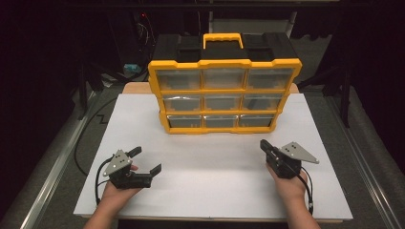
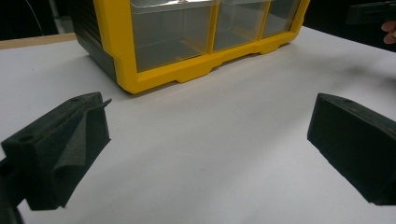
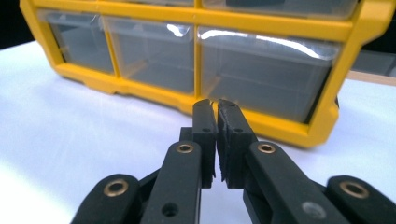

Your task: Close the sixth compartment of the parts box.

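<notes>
A yellow-framed drawer cabinet with clear plastic drawers and a yellow handle stands upright at the far middle of the white tabletop. All its drawers look pushed in. My left gripper rests low at the near left, open wide with nothing between its jaws; its own view, where the left gripper spans bare table, looks toward the cabinet's bottom corner. My right gripper is at the near right, shut on nothing. In its own view, the right gripper points at the cabinet's bottom row.
The white board lies on a wooden table whose far edge shows beside the cabinet. Metal rails run along both sides, and dark frames and cables stand behind. Open white surface lies between the grippers and the cabinet.
</notes>
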The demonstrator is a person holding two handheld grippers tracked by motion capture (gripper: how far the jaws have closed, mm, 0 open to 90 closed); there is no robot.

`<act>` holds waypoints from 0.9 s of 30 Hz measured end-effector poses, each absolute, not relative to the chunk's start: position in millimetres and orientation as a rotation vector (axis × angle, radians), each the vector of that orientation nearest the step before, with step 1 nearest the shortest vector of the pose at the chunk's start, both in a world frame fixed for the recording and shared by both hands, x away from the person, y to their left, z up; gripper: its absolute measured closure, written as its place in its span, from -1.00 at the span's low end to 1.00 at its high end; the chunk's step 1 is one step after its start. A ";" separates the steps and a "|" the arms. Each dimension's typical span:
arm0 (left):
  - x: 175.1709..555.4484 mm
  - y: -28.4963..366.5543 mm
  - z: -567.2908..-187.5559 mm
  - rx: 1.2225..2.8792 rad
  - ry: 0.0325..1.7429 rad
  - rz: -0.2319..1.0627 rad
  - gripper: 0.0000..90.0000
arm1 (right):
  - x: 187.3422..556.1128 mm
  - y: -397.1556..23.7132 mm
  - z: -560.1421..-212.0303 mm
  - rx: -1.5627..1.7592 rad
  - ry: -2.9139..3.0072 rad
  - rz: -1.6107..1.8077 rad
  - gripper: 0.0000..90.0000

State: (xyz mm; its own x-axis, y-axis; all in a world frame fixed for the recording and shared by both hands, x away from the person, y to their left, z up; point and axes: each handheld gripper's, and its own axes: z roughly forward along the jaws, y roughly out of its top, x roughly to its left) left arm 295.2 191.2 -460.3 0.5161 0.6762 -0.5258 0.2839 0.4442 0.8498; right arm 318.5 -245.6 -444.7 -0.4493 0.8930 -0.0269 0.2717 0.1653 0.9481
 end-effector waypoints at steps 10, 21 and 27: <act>296.2 194.3 -460.3 1.124 1.062 0.319 -1.00 | 291.5 -259.6 -449.8 1.110 1.854 1.290 0.16; 299.2 201.1 -460.1 1.112 1.083 0.331 -1.00 | 278.9 -276.2 -457.0 1.119 1.881 1.327 -0.68; 297.6 206.2 -462.2 1.127 1.093 0.349 -1.00 | 271.7 -280.5 -455.0 1.129 1.852 1.342 -0.99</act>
State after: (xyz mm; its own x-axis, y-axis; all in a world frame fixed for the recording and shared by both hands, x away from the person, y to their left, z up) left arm 297.6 206.2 -462.2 0.4718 0.7108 -0.5217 0.2778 0.4417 0.8531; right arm 271.7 -280.5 -455.0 -0.4716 0.8815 0.0213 0.2946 0.1348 0.9461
